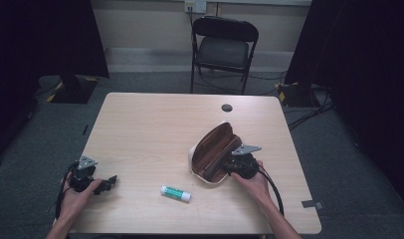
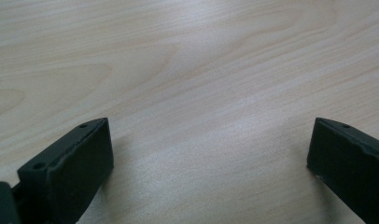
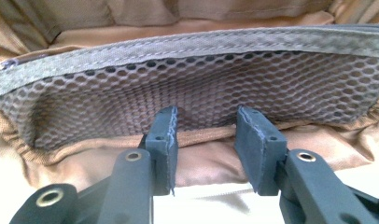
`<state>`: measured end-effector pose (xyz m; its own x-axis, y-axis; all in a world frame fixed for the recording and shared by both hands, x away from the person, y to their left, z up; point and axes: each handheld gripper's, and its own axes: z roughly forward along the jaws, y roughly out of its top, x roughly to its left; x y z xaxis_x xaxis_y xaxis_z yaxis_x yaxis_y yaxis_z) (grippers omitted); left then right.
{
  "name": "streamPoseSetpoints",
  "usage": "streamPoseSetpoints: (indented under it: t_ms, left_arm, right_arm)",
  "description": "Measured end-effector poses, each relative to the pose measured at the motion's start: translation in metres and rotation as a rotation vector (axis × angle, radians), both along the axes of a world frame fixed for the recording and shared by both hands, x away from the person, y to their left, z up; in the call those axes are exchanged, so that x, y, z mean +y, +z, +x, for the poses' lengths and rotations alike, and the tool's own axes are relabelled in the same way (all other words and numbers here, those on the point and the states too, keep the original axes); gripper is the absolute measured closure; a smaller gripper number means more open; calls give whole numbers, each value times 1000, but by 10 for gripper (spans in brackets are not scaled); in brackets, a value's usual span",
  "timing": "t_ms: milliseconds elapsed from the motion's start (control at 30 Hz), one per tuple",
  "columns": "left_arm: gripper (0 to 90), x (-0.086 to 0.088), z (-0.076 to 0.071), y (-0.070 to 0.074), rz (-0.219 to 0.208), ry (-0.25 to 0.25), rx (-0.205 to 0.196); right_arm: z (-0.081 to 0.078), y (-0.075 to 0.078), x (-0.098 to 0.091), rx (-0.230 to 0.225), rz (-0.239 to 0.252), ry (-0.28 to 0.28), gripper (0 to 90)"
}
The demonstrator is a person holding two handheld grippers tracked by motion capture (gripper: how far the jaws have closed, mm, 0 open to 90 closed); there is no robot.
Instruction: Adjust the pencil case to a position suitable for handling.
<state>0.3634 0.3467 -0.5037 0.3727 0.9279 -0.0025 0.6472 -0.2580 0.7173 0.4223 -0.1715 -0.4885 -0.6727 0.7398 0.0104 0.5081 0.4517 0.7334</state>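
The right gripper (image 3: 206,140) has its fingers (image 3: 163,140) drawn narrow, with a gap showing between them; their tips press against the mesh pocket (image 3: 192,88) inside the case (image 1: 213,152), and whether any fabric is pinched between the pads cannot be told. In the right gripper view the mesh runs across the frame under a grey fabric band (image 3: 187,44), with tan lining (image 3: 206,165) below and behind it. In the high view the right gripper (image 1: 229,162) sits at the near right edge of the case, a grey three-cornered plate (image 1: 246,149) on top, held by the right hand (image 1: 252,181), its cable (image 1: 273,191) trailing back toward the person. The case lies open on the right half of the table (image 1: 155,129), white outside and brown inside, its long axis running diagonally away from the person. The left gripper (image 2: 211,154) has its fingers (image 2: 80,163) spread wide with nothing between them, bare wood grain beneath. In the high view the left gripper (image 1: 108,183) rests at the near left corner of the table in the left hand (image 1: 78,195), well apart from the case. A glue stick (image 1: 175,193), white with a green label, lies on its side between the two grippers, near the front of the case but not touching it. A dark round cap (image 1: 226,107) is set in the table's far edge. Beyond the table stands a black folding chair (image 1: 224,47).
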Motion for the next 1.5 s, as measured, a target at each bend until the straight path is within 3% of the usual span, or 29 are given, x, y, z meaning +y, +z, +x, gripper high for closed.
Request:
streamPoseSetpoints:
  t_ms: [200,767,1233,1500]
  left_arm:
    - [0,0,0,0,-1,0,-1]
    - [0,0,0,0,2,0,2]
    - [0,0,0,0,1,0,1]
    - [0,0,0,0,0,0,0]
  right_arm:
    - [-5,0,2,-4,-21,10,591]
    - [-32,2,-2,28,-5,23,592]
    - [-75,3,-13,41,1,26,584]
    - [-96,5,-10,71,14,53,587]
